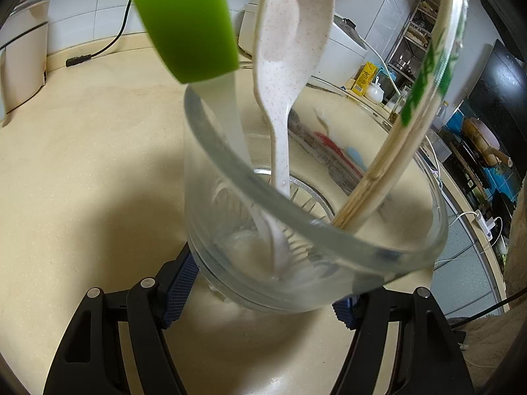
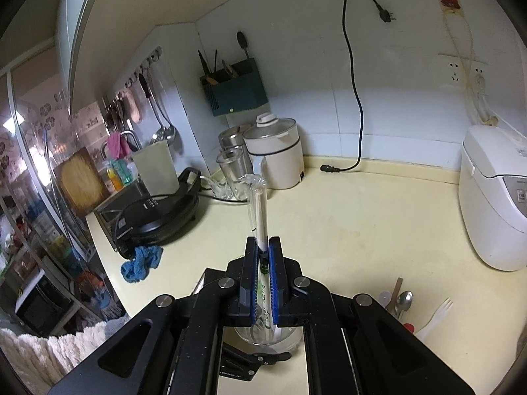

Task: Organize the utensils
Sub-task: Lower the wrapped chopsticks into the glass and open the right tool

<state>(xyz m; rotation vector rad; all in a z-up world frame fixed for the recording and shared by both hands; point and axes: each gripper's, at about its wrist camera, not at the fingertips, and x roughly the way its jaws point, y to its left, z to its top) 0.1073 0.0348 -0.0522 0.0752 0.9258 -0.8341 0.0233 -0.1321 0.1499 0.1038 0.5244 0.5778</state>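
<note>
Spoon (image 1: 283,75), spatula (image 1: 184,23), seemingly chopsticks (image 1: 388,164) in jar (image 1: 329,230).

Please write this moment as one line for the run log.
left gripper: shut on glass cup | right gripper: shut on wrapped chopsticks, over cup | in cup: green spatula, speckled spoon

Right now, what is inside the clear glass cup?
Inside the glass cup: a green spatula, a speckled white spoon and wrapped chopsticks. Glare hides the bottom.
</note>
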